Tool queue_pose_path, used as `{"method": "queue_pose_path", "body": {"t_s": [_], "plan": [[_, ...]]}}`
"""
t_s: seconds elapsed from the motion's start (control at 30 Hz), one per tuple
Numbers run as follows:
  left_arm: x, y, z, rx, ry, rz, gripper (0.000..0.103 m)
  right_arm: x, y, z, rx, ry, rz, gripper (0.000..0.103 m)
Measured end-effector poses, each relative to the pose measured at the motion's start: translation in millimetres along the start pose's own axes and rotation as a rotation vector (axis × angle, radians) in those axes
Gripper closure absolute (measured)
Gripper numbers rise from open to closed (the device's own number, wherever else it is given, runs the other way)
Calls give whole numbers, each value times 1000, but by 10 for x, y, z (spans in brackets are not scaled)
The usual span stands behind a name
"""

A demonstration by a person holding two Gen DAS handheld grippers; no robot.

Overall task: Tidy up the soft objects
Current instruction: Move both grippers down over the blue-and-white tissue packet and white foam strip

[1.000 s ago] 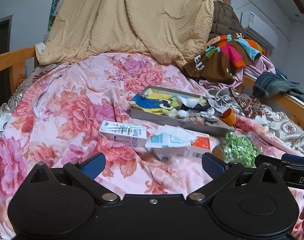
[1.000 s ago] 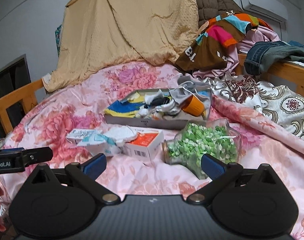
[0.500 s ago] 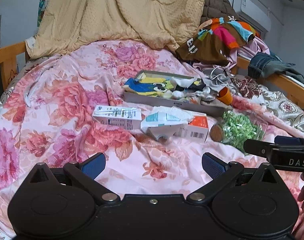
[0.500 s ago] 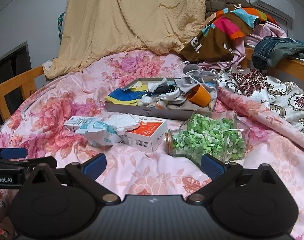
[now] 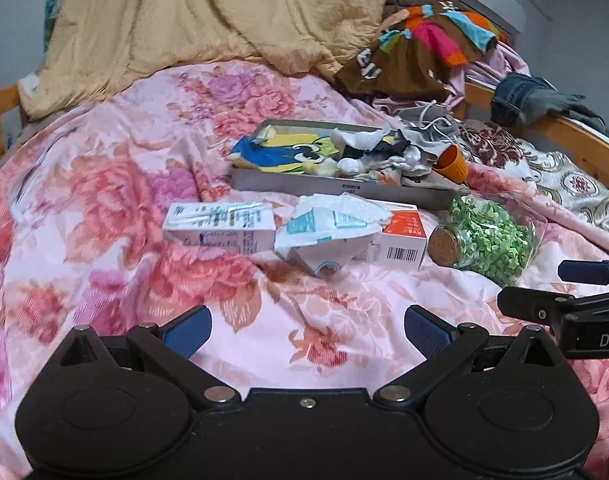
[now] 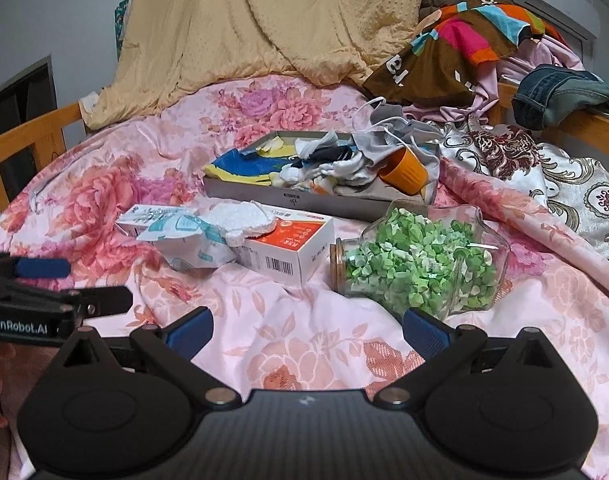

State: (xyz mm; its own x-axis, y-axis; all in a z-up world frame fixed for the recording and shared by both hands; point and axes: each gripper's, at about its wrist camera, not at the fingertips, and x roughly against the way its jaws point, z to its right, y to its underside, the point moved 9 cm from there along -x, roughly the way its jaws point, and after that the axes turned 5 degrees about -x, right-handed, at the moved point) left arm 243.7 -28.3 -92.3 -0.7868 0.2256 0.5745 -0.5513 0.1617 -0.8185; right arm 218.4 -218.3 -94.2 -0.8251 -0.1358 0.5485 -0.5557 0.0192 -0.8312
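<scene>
Left wrist: left gripper (image 5: 307, 330) wide open, empty, nearer bed clutter than second ago, view tilted down. Tray (image 5: 336, 189) of soft cloths (image 5: 368, 152) sits beyond boxes (image 5: 220, 227); crumpled wrapper (image 5: 324, 232) between them. Right gripper (image 5: 560, 304) at right edge.

Right wrist: right gripper (image 6: 307, 330) wide open, empty, also closer; jar (image 6: 418, 262) just ahead, tray (image 6: 304, 198) behind. Approach under way; nothing grasped, sorting not yet started.

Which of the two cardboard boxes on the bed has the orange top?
The orange-topped box beside the cork-stoppered jar of green pieces, barcode facing the camera. The other box, farther left, is white with green print.
</scene>
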Motion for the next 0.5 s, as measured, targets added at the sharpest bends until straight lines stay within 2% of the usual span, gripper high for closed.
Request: {"method": "queue_pose_path", "body": {"t_s": [0.27, 0.5], "plan": [[-149, -145, -78, -64, 30, 64, 1, -163, -161, -91, 112, 21, 92, 0], [-336, -247, -211, 4, 107, 62, 1, -551, -266, -253, 213, 23, 103, 0]]}}
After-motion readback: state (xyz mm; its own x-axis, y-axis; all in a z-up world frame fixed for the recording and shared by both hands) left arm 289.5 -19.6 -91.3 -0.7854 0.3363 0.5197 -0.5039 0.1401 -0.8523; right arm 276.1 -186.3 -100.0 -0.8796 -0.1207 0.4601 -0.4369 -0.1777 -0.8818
